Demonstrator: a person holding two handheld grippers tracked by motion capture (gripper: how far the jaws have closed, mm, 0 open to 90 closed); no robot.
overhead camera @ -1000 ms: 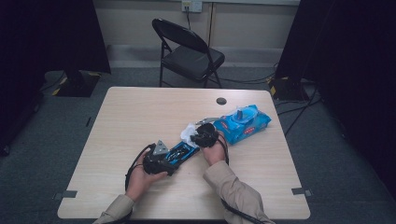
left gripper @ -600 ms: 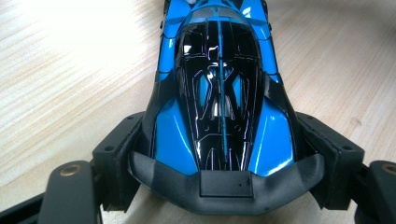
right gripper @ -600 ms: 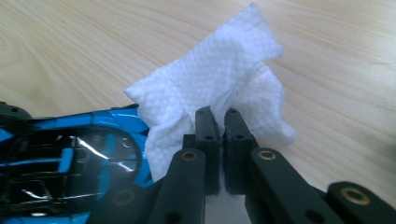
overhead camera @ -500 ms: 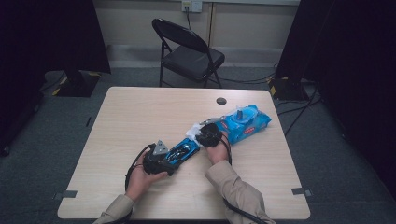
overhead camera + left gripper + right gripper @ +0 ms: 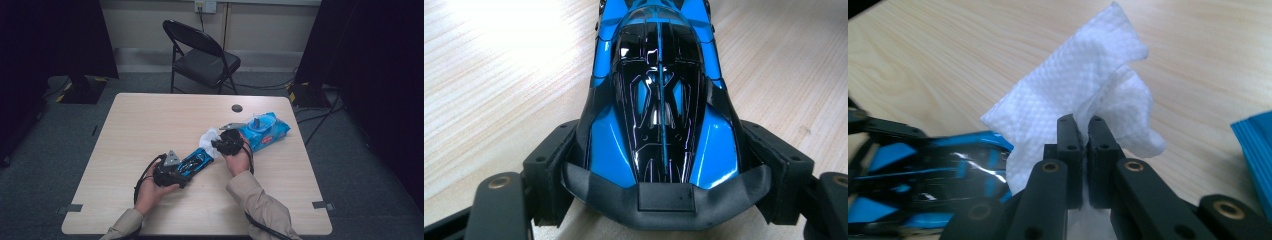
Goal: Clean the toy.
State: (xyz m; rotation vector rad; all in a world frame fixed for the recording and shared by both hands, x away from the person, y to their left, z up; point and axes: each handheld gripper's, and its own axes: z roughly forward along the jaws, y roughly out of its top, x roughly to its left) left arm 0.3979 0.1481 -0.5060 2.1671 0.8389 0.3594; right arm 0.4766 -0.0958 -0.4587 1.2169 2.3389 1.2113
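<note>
A glossy blue and black toy car (image 5: 659,100) lies on the wooden table (image 5: 150,125), nose pointing away from my left gripper (image 5: 664,150). The left jaws clasp the car's rear flanks; in the high view the left gripper (image 5: 183,168) sits at the car's (image 5: 196,160) near-left end. My right gripper (image 5: 1080,125) is shut on a crumpled white wipe (image 5: 1078,85), which hangs just over the car's front end (image 5: 923,170). From above, the right gripper (image 5: 217,144) and the wipe (image 5: 208,136) are at the car's far tip.
A blue pack of wipes (image 5: 265,127) lies just right of the right hand, its edge (image 5: 1255,150) near the jaws. A small black disc (image 5: 237,108) rests at the table's back. A black folding chair (image 5: 200,55) stands behind the table.
My right gripper, still shut on the wipe, has shifted slightly right and up by the car's front. The left gripper and the car have stayed put.
</note>
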